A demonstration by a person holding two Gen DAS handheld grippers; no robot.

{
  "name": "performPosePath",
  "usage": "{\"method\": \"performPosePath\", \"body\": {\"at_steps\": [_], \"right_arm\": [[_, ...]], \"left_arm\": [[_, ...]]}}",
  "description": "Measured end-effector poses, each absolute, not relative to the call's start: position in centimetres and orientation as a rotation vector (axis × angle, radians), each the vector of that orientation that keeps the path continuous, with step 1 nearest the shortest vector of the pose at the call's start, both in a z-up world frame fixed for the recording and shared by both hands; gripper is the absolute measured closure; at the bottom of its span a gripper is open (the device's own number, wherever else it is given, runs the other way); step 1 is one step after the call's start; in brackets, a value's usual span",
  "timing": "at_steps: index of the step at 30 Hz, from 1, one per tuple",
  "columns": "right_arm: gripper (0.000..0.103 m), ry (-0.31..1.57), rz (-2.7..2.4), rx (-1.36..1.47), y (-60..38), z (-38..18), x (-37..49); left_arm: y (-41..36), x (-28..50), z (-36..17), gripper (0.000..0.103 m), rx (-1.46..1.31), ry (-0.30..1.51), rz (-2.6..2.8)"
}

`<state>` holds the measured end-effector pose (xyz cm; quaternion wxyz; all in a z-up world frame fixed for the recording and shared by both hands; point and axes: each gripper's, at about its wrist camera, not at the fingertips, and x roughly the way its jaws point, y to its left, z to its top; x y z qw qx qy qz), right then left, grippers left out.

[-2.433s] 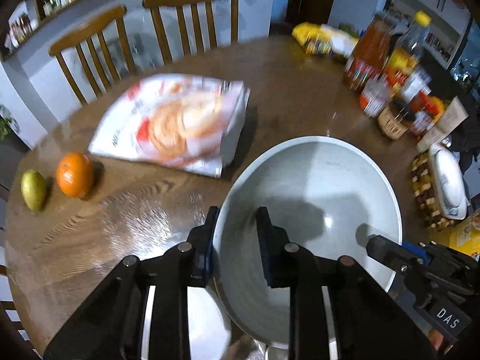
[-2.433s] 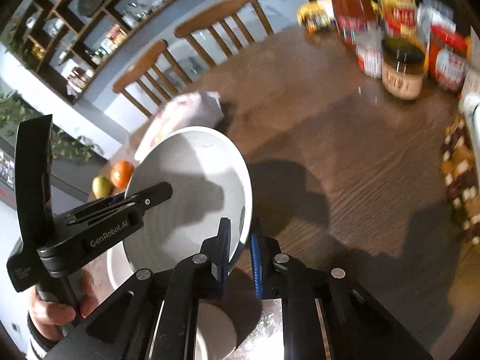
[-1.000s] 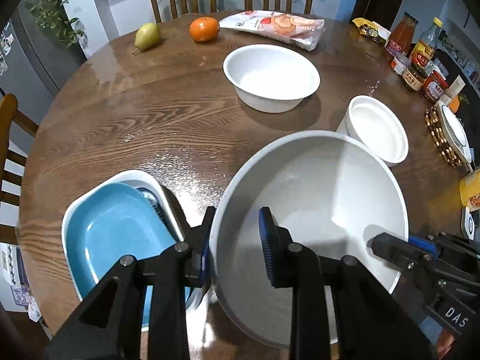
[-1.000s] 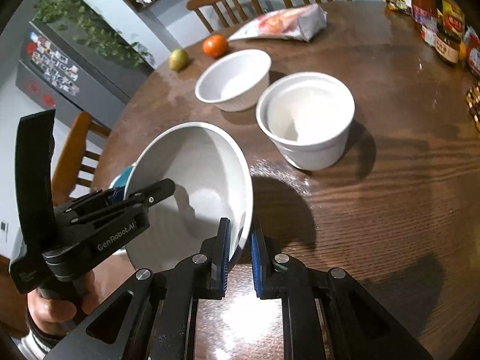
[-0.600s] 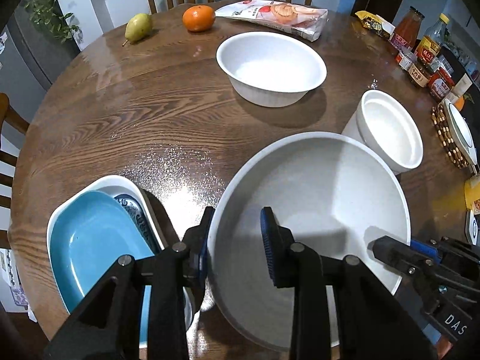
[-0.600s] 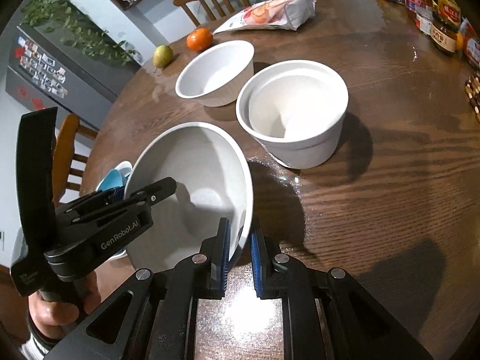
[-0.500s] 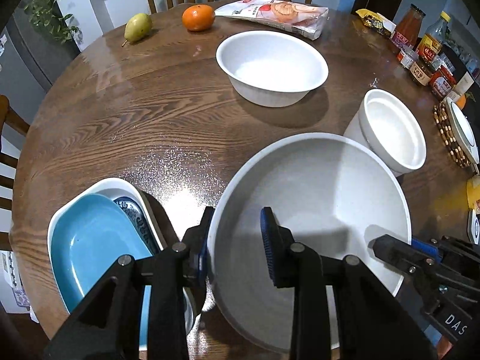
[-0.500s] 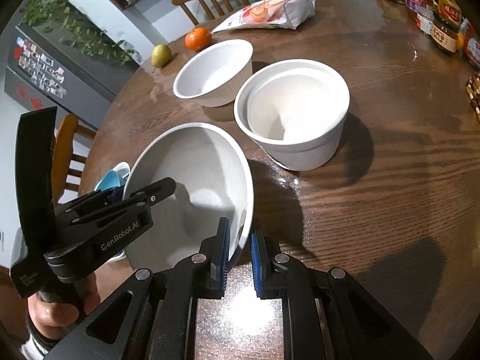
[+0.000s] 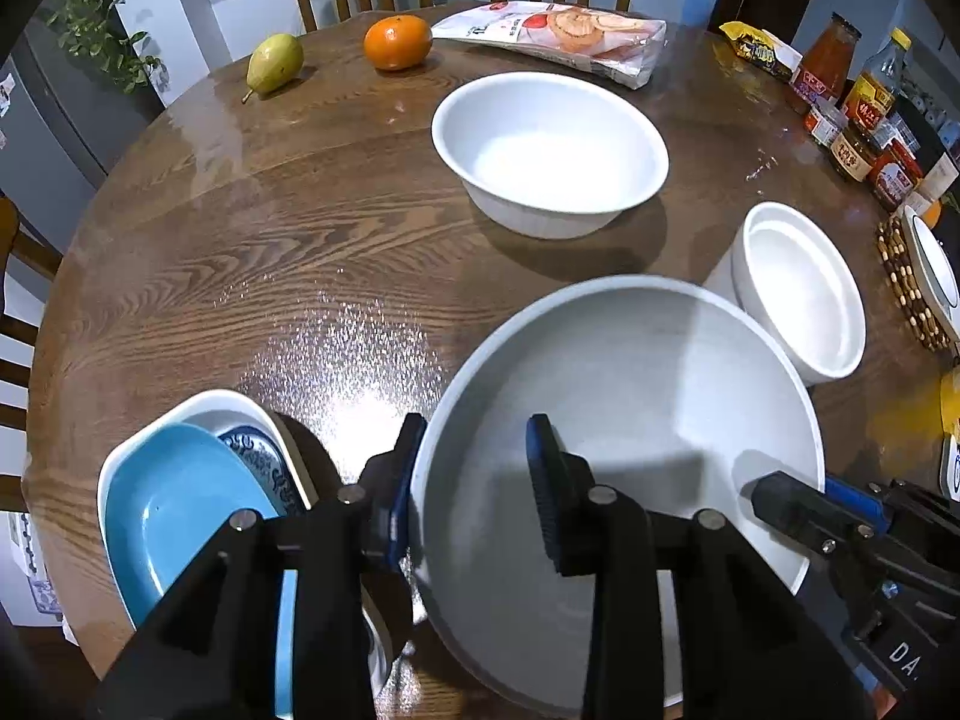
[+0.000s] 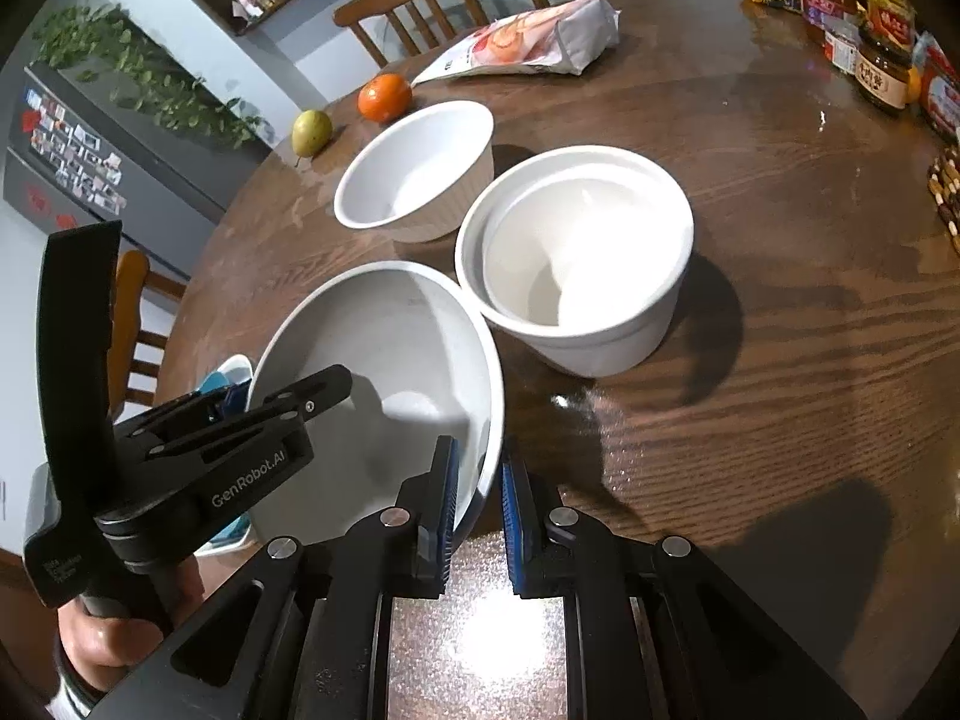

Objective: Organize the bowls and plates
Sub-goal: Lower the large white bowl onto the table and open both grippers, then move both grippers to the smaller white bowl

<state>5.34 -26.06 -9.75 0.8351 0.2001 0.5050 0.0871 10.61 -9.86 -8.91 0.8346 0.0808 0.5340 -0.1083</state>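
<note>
A large white bowl (image 9: 630, 420) was held tilted above the round wooden tabletop (image 9: 270, 252), gripped at two points of its rim. The left gripper (image 9: 474, 480) straddled the rim at the bowl's 9 o'clock side, its jaws opening: the outer pad lay against the wall while the inner pad stood apart from it. The right gripper (image 10: 478, 501) was clamped tight on the rim at the bowl's 5 o'clock edge, seen in the right wrist view. At the tabletop's 7 o'clock, a blue dish (image 9: 174, 516) was nested in a white dish (image 9: 210, 405) with a patterned plate. A second white bowl (image 9: 549, 150) stood toward 12 o'clock, and two stacked white bowls (image 10: 576, 258) stood just beside the held bowl. A pear (image 9: 275, 63), an orange (image 9: 397, 42) and a snack bag (image 9: 558, 39) lay at the far edge
</note>
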Motion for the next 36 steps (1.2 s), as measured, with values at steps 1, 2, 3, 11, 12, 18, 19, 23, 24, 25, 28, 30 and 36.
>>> {"method": "performPosePath", "body": {"at_steps": [1, 2, 3, 11, 12, 18, 19, 23, 24, 25, 28, 30, 36], "right_arm": [[0.087, 1.070, 0.180, 0.421, -26.1, -9.7, 5.4], [0.082, 1.076, 0.174, 0.419, -26.2, -9.7, 5.4], [0.074, 1.079, 0.168, 0.419, -26.2, -9.7, 5.4], [0.061, 1.073, 0.174, 0.448, -27.4, -8.9, 4.3], [0.061, 1.071, 0.181, 0.447, -27.5, -8.7, 4.2], [0.061, 1.076, 0.223, 0.393, -27.5, -7.9, 3.1], [0.061, 1.071, 0.228, 0.378, -27.6, -7.6, 2.9], [0.061, 1.034, 0.203, 0.337, -28.0, -6.4, 2.0], [0.056, 1.022, 0.197, 0.333, -28.2, -6.1, 1.8], [0.053, 1.010, 0.195, 0.334, -28.3, -5.7, 1.6], [0.045, 0.966, 0.186, 0.329, -28.7, -4.6, 1.1], [0.045, 0.954, 0.187, 0.321, -28.9, -4.2, 1.0], [0.045, 0.953, 0.216, 0.335, -29.2, -3.9, 1.6]], "left_arm": [[-9.8, 10.6, -8.8, 0.054, 0.169, 1.127, -0.222], [-9.7, 10.7, -8.6, 0.049, 0.165, 1.122, -0.218], [-9.5, 10.7, -8.5, 0.043, 0.160, 1.118, -0.215], [-8.0, 10.2, -6.8, 0.038, 0.100, 1.107, -0.188], [-7.8, 10.0, -6.5, 0.037, 0.087, 1.104, -0.188], [-6.9, 8.6, -4.7, 0.027, 0.044, 1.082, -0.173], [-6.7, 8.3, -4.3, 0.025, 0.037, 1.074, -0.172], [-6.5, 7.3, -3.2, 0.020, 0.033, 1.060, -0.165], [-6.4, 7.0, -2.9, 0.017, 0.028, 1.058, -0.166], [-6.4, 6.7, -2.6, 0.014, 0.023, 1.050, -0.165], [-6.3, 5.8, -1.8, 0.010, 0.025, 1.027, -0.169], [-6.4, 5.7, -1.7, 0.008, 0.033, 1.028, -0.167], [-6.3, 5.6, -1.4, 0.002, 0.049, 1.009, -0.139]]}}
